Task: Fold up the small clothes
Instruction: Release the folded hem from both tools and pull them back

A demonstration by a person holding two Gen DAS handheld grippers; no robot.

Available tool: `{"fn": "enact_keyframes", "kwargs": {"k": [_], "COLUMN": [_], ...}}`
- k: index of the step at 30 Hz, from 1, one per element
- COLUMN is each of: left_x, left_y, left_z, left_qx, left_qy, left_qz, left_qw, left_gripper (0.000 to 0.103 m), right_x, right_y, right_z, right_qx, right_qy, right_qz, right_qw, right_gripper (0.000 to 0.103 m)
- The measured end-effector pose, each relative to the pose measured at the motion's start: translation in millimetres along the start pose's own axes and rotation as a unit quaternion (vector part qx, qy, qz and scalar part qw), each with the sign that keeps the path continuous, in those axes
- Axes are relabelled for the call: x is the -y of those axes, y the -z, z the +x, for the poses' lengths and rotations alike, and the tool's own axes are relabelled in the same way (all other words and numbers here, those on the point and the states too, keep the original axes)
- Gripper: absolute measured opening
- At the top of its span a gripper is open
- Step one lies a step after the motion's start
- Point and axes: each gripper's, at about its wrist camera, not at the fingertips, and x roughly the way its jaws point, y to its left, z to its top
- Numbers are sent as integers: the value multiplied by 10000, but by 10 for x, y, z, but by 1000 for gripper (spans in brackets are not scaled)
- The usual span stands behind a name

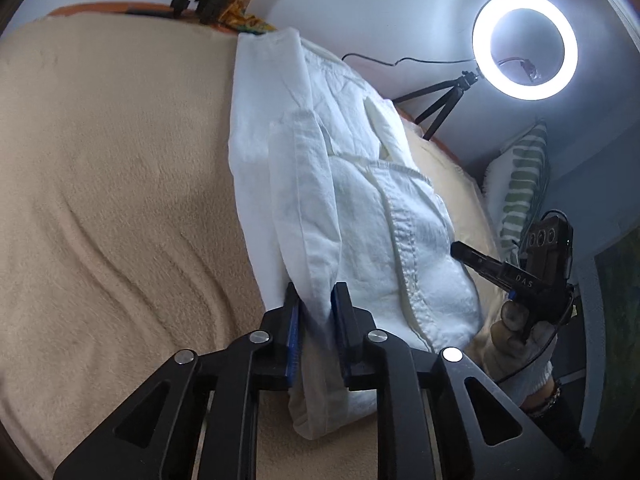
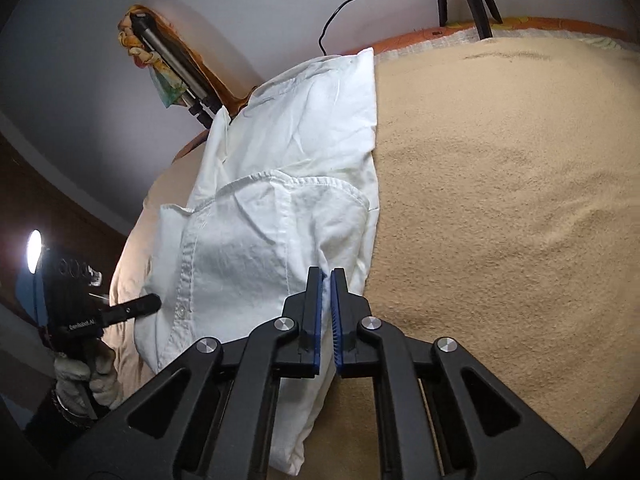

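While the white shirt (image 1: 360, 200) lies stretched along the beige blanket (image 1: 120, 200) on the bed, both tools are on its near end; the left gripper (image 1: 316, 300) has a bunched fold of the hem between its blue-padded fingers (image 1: 294, 320), the cloth filling the narrow gap and draping down below them; the pads press the fabric from both sides, so that is a grip. Over on the right wrist view, the right gripper (image 2: 327, 280) is pinched nearly closed, its fingers (image 2: 316, 300) clamped on a thin edge of the shirt (image 2: 280, 200) with only a sliver of white showing between the pads; the button placket runs down the garment to the left of that grip, one button plain to see. Each camera catches the other tool: the right gripper (image 1: 460, 249) touches the shirt's far side, held by a gloved hand (image 1: 516, 340); the left gripper (image 2: 154, 303) pokes at the placket edge, gripped by the other gloved hand (image 2: 86, 380). A lit ring light (image 1: 525, 45) on a tripod stands beyond the bed; a striped cushion (image 1: 520, 184) leans by the wall.
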Motion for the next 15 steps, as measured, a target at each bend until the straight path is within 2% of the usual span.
{"fn": "enact_keyframes", "kwargs": {"k": [2,4,6,9,10,13,15], "left_x": [48,132,216,328,357,321,259], "left_y": [-43,-100,-166,-261,-284,-312,-323], "left_z": [-148,-285,-328,-236,-170,21,154], "left_qx": [264,528,649,589,543,367,260], "left_qy": [-180,-244,-287,-313,-365,-476,-575], "left_qz": [143,414,722,1059,1182,1302,1301], "left_qw": [9994,9974,9949,9921,9908,9897,9895], "left_gripper": [18,18,18,18,18,18,18], "right_x": [-65,-161,-243,-392,-460,-546,-461], "right_y": [-22,-53,-81,-100,-90,-41,-8], "right_z": [-110,-245,-326,-279,-208,50,171], "right_qx": [78,337,541,525,441,164,15], "right_qy": [307,575,440,-84,-115,203,377], "right_qz": [-186,-409,-549,-695,-818,-1054,-924], "right_qw": [9993,9969,9961,9962,9956,9941,9950], "right_gripper": [6,7,8,8,8,8,8]}}
